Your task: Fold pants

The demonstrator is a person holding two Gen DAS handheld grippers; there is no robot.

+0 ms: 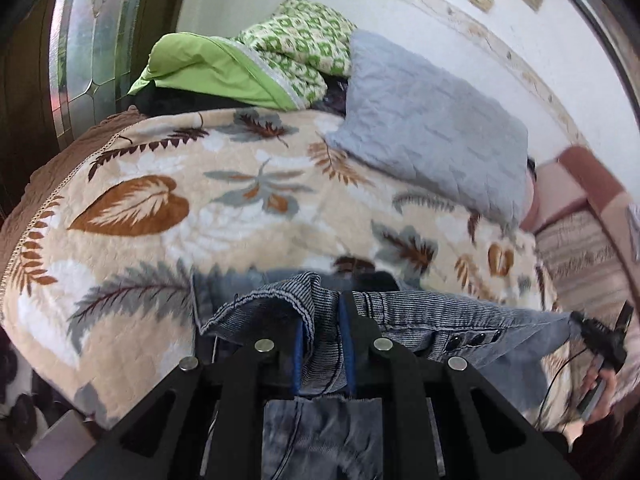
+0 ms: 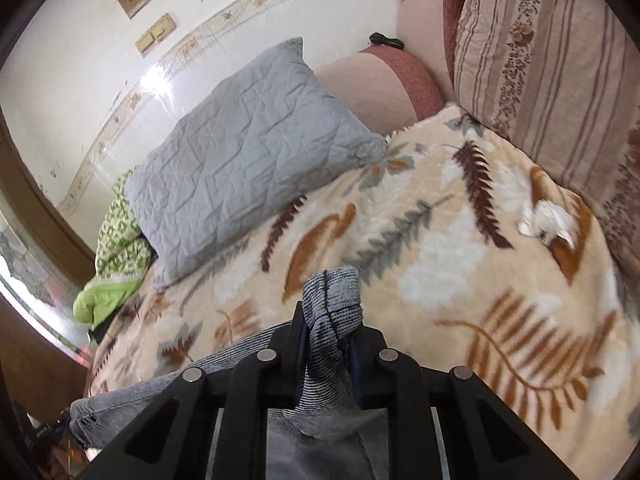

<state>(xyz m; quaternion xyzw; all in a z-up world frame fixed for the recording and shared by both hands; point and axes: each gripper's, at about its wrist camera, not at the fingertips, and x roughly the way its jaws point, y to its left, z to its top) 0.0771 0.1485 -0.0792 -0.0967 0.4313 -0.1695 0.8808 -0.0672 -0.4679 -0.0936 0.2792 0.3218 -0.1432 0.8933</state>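
Bed: leaf-print blanket point(image 1: 168, 216) covers it, white wall behind.
Left clutter: green bedding point(image 1: 224, 64) heaped at the far edge.
Left tongs point(image 1: 325, 320): clamped nearly shut on the pants point(image 1: 432, 316) at a hemmed edge.
Pants: soft, floppy grey denim, fairly heavy; slung between both tongs above the blanket, best pinched at seams.
Right tongs point(image 2: 329, 320): closed on a bunched corner.
Obstacle: grey pillow point(image 2: 248, 152) crowds the laying space.

Soft daylight, wall glare, fisheye blur
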